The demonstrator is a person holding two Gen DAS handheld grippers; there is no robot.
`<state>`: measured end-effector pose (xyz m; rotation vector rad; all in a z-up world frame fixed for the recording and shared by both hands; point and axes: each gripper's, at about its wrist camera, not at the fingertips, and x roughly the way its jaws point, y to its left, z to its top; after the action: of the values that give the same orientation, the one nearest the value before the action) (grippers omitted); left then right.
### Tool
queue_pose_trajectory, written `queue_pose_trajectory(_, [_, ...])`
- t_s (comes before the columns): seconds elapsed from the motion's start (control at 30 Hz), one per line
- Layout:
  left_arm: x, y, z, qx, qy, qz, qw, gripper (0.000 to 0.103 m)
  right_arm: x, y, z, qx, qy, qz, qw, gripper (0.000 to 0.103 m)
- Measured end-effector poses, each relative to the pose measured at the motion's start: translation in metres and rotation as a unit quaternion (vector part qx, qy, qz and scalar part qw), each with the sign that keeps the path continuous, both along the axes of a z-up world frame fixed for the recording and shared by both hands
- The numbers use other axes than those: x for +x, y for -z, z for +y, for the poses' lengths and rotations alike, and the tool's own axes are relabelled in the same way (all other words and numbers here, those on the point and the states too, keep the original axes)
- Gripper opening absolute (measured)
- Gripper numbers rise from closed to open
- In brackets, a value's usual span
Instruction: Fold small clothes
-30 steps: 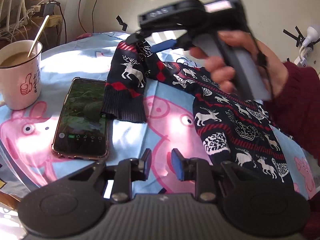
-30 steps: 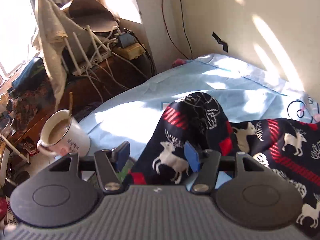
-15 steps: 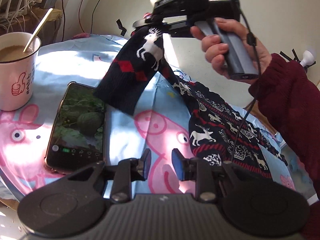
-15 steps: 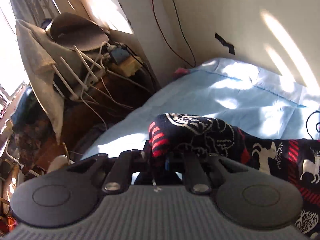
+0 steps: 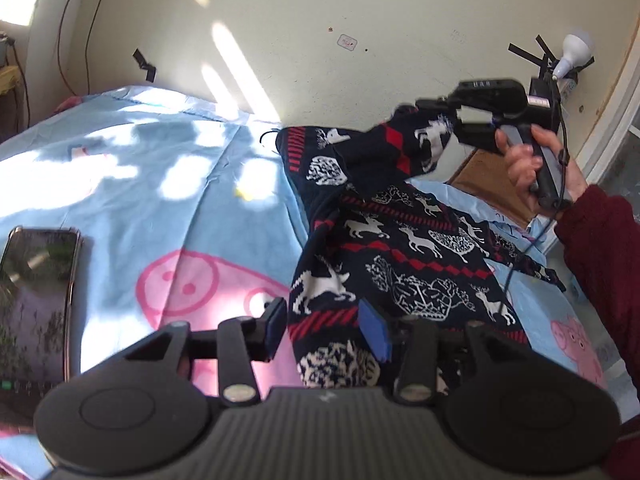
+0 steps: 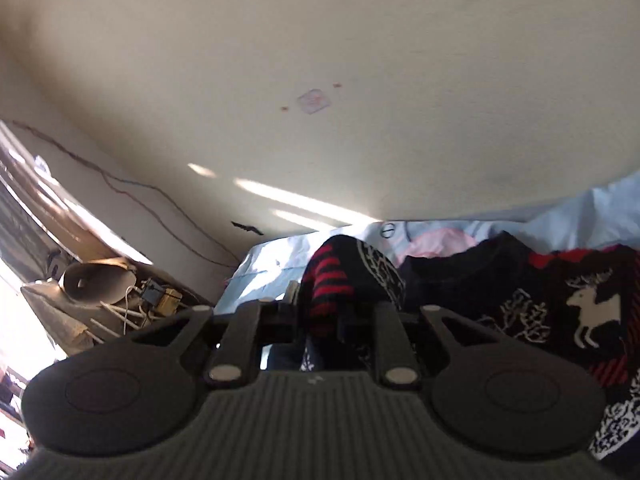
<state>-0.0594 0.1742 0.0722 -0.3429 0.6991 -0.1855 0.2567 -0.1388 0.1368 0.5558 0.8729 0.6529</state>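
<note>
Peppa Pig sheet (image 5: 168,208) | left tongs (image 5: 326,330) apart | right tongs (image 6: 320,312) clamp sweater sleeve (image 6: 332,276)

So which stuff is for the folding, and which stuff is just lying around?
For the folding:
- reindeer sweater
- its sleeve, pinched in the right gripper
- left gripper, open above the hem

Just lying around:
- phone
- pig bedsheet
- light bulb
- wall cable

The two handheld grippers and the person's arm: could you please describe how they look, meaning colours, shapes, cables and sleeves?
The left gripper has a black ribbed body, two round discs, black finger arms with silver screws, and blue pads. The right gripper is black with a grey handle and a thin black cable hanging from it. The hand is bare, and the sleeve is dark red knit.
</note>
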Motion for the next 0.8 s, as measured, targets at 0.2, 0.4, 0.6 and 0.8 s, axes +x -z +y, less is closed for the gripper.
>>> queue_pose_trajectory(0.2, [0.104,-0.010,0.004,0.009,-0.010,0.025,0.9996,0.043,-0.018,0.069,-0.101,-0.005,0.083,0.098,0.992,0.062])
queue_pose_trajectory(0.4, [0.224,0.020,-0.017,0.026,-0.016,0.074,0.9968,0.043,-0.069,0.048,-0.106,-0.089,0.059,-0.017,0.994,0.062])
queue_pose_trajectory(0.6, [0.283,0.056,-0.042,0.051,-0.022,0.111,0.9923,0.041,-0.107,0.054,-0.006,-0.187,-0.108,-0.127,0.968,0.061])
queue_pose_trajectory(0.8, [0.286,0.052,-0.054,0.098,-0.028,0.086,0.9911,0.010,-0.109,0.096,0.048,-0.272,-0.170,-0.164,0.933,0.031])
